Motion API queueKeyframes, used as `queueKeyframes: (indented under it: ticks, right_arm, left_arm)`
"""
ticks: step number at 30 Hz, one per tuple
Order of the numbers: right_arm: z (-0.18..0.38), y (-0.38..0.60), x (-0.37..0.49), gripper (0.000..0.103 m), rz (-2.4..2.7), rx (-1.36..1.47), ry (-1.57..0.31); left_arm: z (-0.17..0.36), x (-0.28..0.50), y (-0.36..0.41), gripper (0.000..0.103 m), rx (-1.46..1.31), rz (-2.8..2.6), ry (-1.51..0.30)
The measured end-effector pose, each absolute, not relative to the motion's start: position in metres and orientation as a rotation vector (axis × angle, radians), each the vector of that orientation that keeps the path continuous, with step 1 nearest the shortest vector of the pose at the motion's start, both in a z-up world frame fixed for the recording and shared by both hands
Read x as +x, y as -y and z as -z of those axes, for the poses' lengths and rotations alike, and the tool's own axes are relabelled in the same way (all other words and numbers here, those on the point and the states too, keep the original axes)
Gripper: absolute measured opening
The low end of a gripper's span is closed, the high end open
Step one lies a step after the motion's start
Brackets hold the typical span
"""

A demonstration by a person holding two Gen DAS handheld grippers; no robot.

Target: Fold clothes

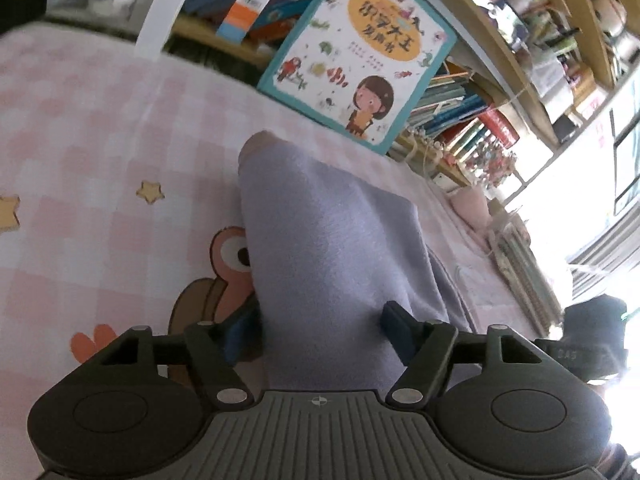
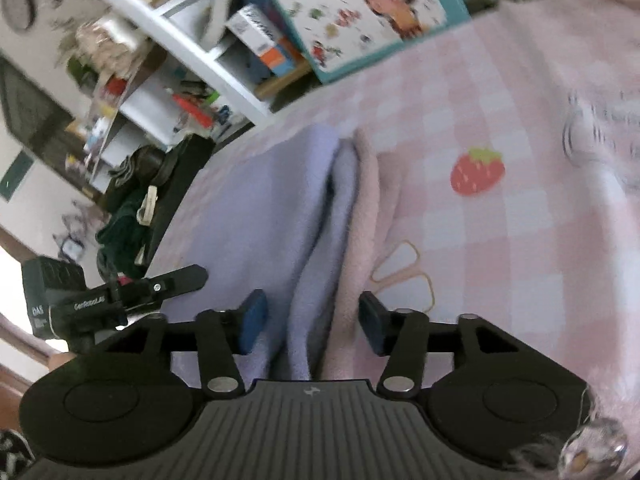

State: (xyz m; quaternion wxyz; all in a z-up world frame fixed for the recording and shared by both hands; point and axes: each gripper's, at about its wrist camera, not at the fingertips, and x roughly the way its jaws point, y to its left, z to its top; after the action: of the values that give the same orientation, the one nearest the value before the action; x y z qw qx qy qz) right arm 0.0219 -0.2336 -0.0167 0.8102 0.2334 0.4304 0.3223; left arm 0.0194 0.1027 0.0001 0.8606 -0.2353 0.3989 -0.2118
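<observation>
Lavender garment [image 1: 320, 248] runs lengthwise up mid-frame, straight between both wide-open pairs of jaws: left hand-held gripper [image 1: 320, 332] and right hand-held gripper [image 2: 308, 324] straddle it, neither clamping.

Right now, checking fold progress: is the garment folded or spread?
Folded: the garment lies in stacked lavender and pink layers between the right gripper's open jaws.
</observation>
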Motion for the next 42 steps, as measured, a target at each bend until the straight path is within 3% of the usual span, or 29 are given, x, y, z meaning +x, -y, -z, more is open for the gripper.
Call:
queueKeyframes:
  ticks: [3, 4, 8, 11, 19, 27, 42]
  right_arm:
    - [0.021, 0.232, 0.025, 0.053, -0.682, 0.543, -0.937]
    - [0.02, 0.229, 0.025, 0.043, -0.676, 0.517, -0.929]
    - [0.008, 0.216, 0.014, 0.032, -0.681, 0.359, -0.831]
    - [0.005, 0.213, 0.009, 0.032, -0.686, 0.303, -0.803]
    - [0.021, 0.224, 0.019, 0.044, -0.681, 0.433, -0.879]
    - [0.008, 0.218, 0.004, 0.031, -0.683, 0.374, -0.784]
    - [-0.032, 0.195, 0.08, 0.031, -0.652, 0.332, -0.677]
  left_arm:
    - [0.007, 0.022, -0.102, 0.07, -0.544, 0.461, -0.837]
    - [0.006, 0.02, -0.099, 0.068, -0.532, 0.455, -0.828]
    - [-0.004, 0.006, -0.087, 0.06, -0.444, 0.424, -0.782]
    - [-0.001, 0.008, -0.09, 0.06, -0.463, 0.431, -0.79]
    - [0.008, 0.016, -0.1, 0.07, -0.521, 0.449, -0.816]
    - [-0.008, 0.004, -0.087, 0.053, -0.437, 0.437, -0.754]
    - [-0.048, 0.082, -0.092, 0.053, -0.394, 0.413, -0.658]
